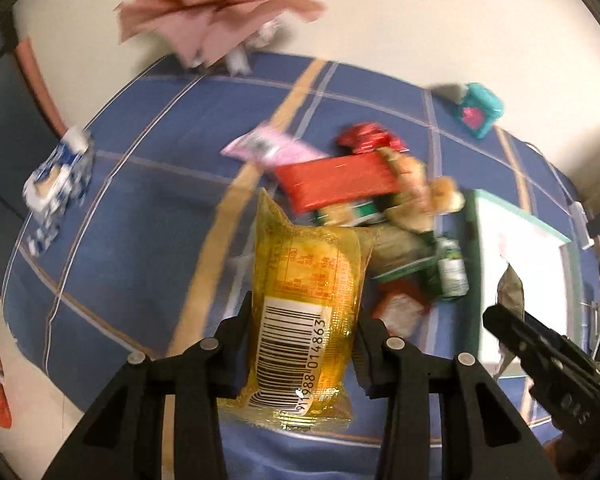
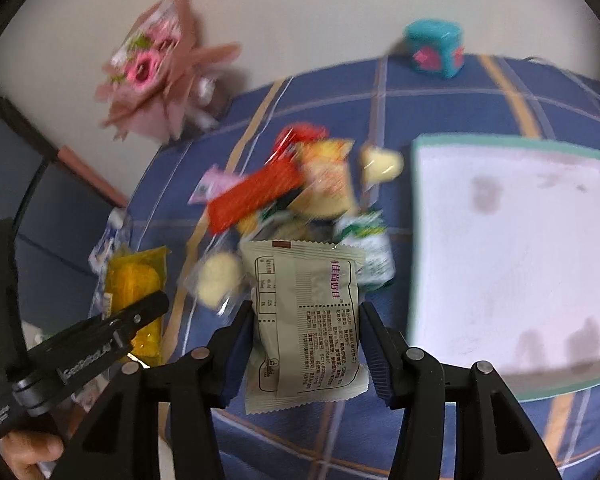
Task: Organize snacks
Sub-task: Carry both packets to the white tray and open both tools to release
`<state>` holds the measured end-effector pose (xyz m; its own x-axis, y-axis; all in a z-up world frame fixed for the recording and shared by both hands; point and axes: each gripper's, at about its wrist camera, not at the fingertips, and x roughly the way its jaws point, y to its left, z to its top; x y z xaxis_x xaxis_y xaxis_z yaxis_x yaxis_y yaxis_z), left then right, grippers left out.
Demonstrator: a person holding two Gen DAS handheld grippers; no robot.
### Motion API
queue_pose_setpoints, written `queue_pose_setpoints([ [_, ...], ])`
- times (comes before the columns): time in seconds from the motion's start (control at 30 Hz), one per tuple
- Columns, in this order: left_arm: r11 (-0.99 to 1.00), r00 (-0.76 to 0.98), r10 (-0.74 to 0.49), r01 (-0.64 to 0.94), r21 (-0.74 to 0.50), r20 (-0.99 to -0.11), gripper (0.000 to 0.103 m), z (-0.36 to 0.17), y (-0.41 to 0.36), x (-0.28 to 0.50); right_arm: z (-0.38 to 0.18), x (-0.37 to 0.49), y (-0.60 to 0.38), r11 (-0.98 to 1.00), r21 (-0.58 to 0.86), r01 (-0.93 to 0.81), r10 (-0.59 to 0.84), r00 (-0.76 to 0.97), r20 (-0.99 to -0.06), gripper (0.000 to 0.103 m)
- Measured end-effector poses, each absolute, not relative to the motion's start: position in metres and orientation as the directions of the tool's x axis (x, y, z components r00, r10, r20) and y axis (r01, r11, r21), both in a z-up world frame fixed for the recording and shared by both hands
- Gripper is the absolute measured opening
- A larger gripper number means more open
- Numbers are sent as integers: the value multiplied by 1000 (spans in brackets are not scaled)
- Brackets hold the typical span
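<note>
The left claw (image 1: pixel 300 344) pinches a yellow snack packet (image 1: pixel 304 312); the right claw (image 2: pixel 306 332) pinches a beige snack packet (image 2: pixel 308 320). Beyond them, a snack pile (image 2: pixel 300 184) sits mid-surface on the blue plaid cloth (image 1: pixel 140 216), beside a white tray (image 2: pixel 512 248).

Both wrist views: even, fairly bright indoor light, source not visible. Fisheye vignette, black corners; straight lines of the blue plaid cloth (image 1: pixel 140 208) bow outward toward the rim.

Left view: motion blur strongest at 12 o'clock on the pink bouquet (image 1: pixel 216 4) and on the snack pile (image 1: pixel 364 200) near centre. The yellow packet (image 1: pixel 300 304) is sharper, its barcode readable, with small glare on the foil at 6 o'clock.

Right view: the beige packet (image 2: pixel 308 320) print is legible; the white tray (image 2: pixel 512 240) at 3 o'clock is smeared, near overexposed. Soft shadow beside the teal box (image 2: pixel 434 48) at 1 o'clock.
</note>
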<state>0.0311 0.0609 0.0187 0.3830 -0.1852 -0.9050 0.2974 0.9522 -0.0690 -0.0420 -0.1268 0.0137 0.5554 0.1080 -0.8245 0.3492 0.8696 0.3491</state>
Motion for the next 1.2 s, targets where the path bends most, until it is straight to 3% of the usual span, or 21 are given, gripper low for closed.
queue_pose_setpoints([
  [0.3, 890, 357, -267, 448, -86, -895, 43, 32, -46, 11, 22, -76, -216, 790, 256, 557, -108, 537, -837, 54],
  [0.57, 847, 319, -283, 525, -80, -904, 43, 11, -125, 8, 7, -84, -262, 717, 260, 647, -155, 512, -845, 54],
  [1.2, 810, 292, -301, 581, -82, -908, 43, -35, -202, 34, -20, -56, -317, 692, 186, 698, -205, 437, -876, 54],
])
